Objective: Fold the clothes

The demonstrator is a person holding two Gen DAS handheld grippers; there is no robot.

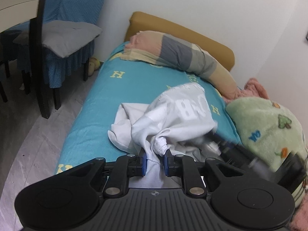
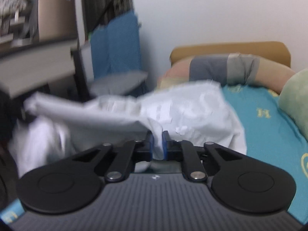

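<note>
While L gripper [image 1: 155, 160] pinches white shirt [image 1: 181, 111], R gripper [image 2: 157, 146] pinches it too, above teal bed [image 1: 119, 96].

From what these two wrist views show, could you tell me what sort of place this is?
Most likely a small bedroom at home: a bed with a tan headboard and striped pillow, a plush blanket, and a covered chair beside it.

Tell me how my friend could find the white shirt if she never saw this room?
Look at the bed with the turquoise sheet dotted with yellow letters. In its middle lies a crumpled white shirt, pinched by the left gripper and the right gripper. It is the only white cloth there, with big pale letters, unlike the striped pillow or the green blanket.
</note>
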